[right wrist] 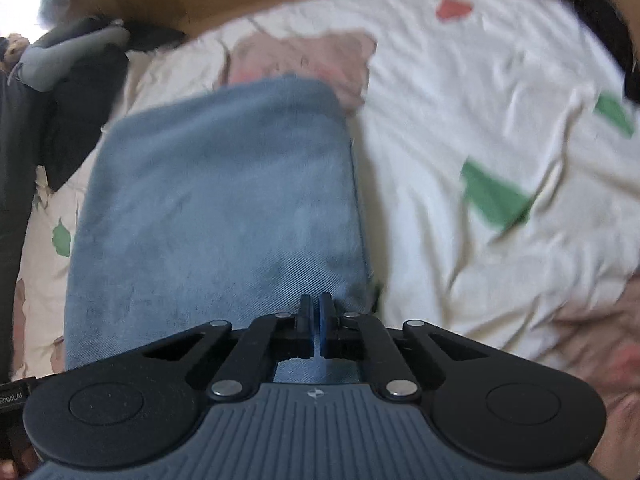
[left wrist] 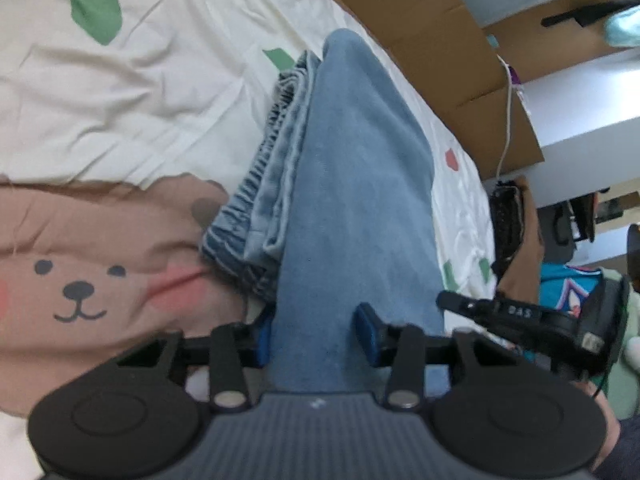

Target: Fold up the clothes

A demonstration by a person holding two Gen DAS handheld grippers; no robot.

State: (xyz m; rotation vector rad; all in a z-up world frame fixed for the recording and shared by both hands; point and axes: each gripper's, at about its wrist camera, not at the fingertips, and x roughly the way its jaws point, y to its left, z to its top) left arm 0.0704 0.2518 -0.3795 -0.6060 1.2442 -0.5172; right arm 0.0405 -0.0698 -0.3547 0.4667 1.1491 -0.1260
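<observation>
Light blue jeans (left wrist: 352,184) lie folded lengthwise on the bed, their gathered waistband (left wrist: 256,200) bunched along the left side. My left gripper (left wrist: 314,334) straddles the near end of the jeans. The denim fills the gap between its blue pads (left wrist: 366,330) and hides most of the left one, so it is shut on a thick fold. In the right wrist view the same jeans (right wrist: 216,200) spread ahead. My right gripper (right wrist: 316,310) is shut, its tips resting against the near denim edge with no cloth visible between them. In the left wrist view the right gripper (left wrist: 446,300) sits at the jeans' right edge.
A cream bedsheet (left wrist: 132,100) with green and red patches and a brown bear face (left wrist: 80,292) covers the bed. Brown cardboard (left wrist: 440,40) and a white cable (left wrist: 508,120) run along the far side. Dark clothing (right wrist: 72,92) is piled at the left of the right wrist view.
</observation>
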